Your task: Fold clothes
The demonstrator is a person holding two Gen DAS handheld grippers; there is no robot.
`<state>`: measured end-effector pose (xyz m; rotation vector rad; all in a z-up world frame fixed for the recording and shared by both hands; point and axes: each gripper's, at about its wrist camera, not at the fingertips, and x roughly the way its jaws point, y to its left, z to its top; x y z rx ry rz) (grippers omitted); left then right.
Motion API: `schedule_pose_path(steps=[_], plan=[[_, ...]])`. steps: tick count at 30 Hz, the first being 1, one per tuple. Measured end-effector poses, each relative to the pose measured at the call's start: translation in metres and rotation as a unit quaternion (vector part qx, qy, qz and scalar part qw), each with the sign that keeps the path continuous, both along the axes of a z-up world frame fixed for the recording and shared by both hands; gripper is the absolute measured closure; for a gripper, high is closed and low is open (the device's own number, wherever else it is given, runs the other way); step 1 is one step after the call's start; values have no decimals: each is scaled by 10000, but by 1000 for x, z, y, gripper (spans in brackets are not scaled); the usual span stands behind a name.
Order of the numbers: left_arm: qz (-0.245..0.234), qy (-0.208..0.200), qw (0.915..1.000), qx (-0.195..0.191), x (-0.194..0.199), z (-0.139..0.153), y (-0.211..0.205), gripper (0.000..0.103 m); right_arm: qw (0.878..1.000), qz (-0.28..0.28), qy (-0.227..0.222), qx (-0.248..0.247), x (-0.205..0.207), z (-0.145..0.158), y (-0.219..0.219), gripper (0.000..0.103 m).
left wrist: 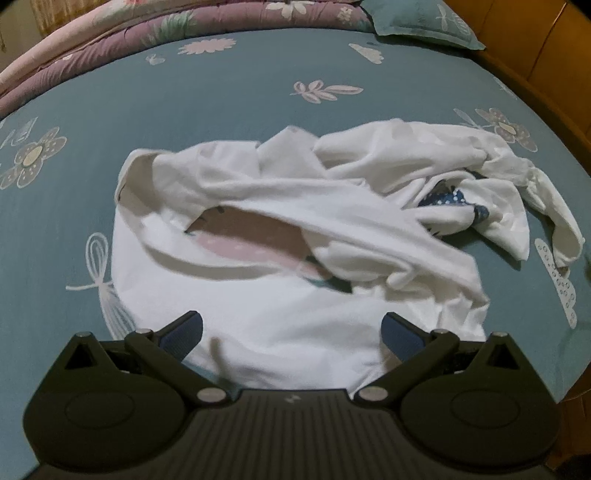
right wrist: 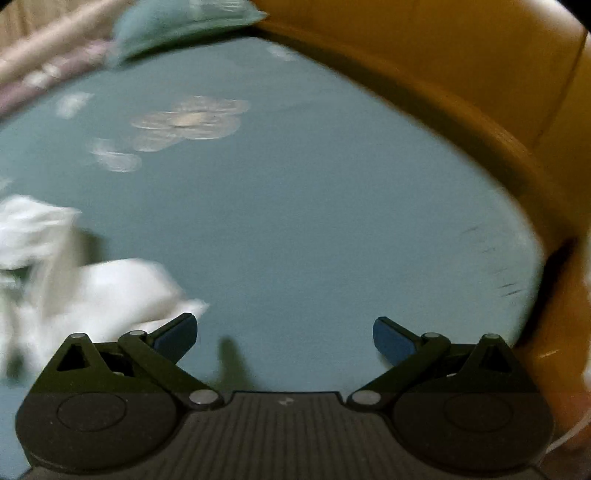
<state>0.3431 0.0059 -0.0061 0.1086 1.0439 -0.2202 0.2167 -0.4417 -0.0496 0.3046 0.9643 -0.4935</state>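
Observation:
A crumpled white T-shirt [left wrist: 288, 221] with a pink and blue print lies in the middle of the teal flowered bedsheet [left wrist: 221, 99]. My left gripper [left wrist: 291, 332] hovers open over the shirt's near hem, nothing between its blue pads. In the blurred right wrist view, the same white shirt [right wrist: 92, 288] shows at the left edge. My right gripper [right wrist: 284, 334] is open above bare sheet [right wrist: 314, 221], to the right of the shirt and not touching it.
A folded pink and mauve quilt [left wrist: 110, 40] runs along the far edge of the bed. A teal pillow [left wrist: 424, 22] lies at the far right. An orange-brown wooden bed frame [right wrist: 461, 92] curves round the right side.

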Motion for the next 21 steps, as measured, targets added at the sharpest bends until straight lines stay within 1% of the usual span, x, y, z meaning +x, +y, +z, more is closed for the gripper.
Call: schedule_pose_path(steps=[3,4,6,8,9,14,16,18,21], plan=[[-96,-13,9999,43,2,1,-13,1,9991,345,-116,219,6,-15,19,0],[-133,-7,9999,62,2,1,-17,1,9986,437,-122,259,9,-20,25,2],[-209,-4,9997,114,0,2,-25,1,9982,513,-120,290,16,-30,34,4],[-267,4,9995,179,-2,2,-31,1,9979,559,-257,214,18,-30,38,5],[-281,10,9994,209,-2,2,-34,1,9973,592,-352,255,19,-29,39,7],[-308,45,9991,278,-1,2,-41,1,9936,552,-720,668,11,-22,28,19],[-331,54,9990,294,0,2,-44,1,9899,497,-931,943,-1,-20,24,23],[-390,75,9987,322,1,1,-48,1,9839,496,-1132,1290,-9,-21,18,23],[-470,118,9982,351,4,-1,-56,1,9749,550,-1458,1589,-16,-26,12,23]])
